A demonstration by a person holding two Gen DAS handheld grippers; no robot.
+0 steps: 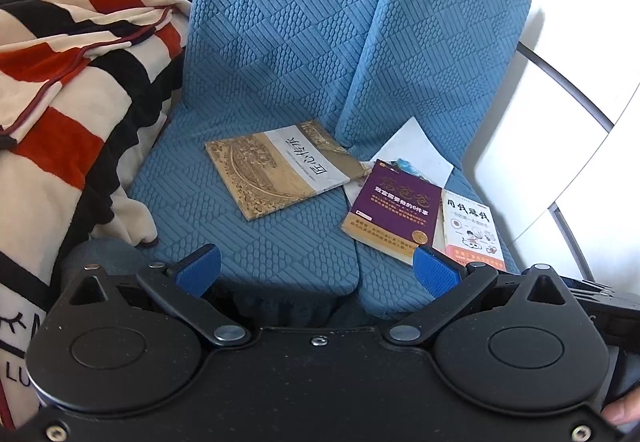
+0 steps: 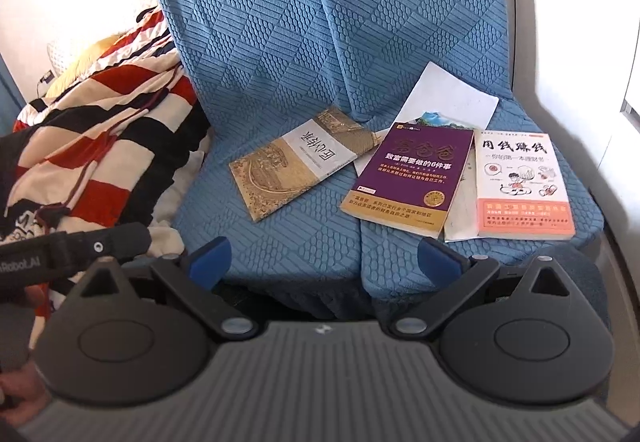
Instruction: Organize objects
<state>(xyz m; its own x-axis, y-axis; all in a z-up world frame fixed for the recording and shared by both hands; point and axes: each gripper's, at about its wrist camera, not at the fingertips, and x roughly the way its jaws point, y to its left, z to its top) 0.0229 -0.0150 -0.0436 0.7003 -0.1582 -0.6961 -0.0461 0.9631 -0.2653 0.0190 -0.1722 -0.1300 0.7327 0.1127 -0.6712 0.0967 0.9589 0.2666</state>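
On the blue quilted sofa seat (image 2: 280,242), ahead of both sets of fingers, lie the books: a tan book (image 2: 298,167) to the left, its long axis slanting up to the right, a purple book (image 2: 412,177) overlapping loose papers (image 2: 444,97), and a white-and-orange book (image 2: 520,181) farthest right. The right gripper (image 2: 324,262) looks nearer the purple book; the left gripper (image 1: 316,270) faces the tan one. Both have fingers wide apart, empty, touching nothing.

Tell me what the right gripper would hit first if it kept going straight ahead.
Probably the blue seat cushion. The open right gripper points at bare cushion between the tan book and the purple book; depth is unclear, so either book could be clipped.
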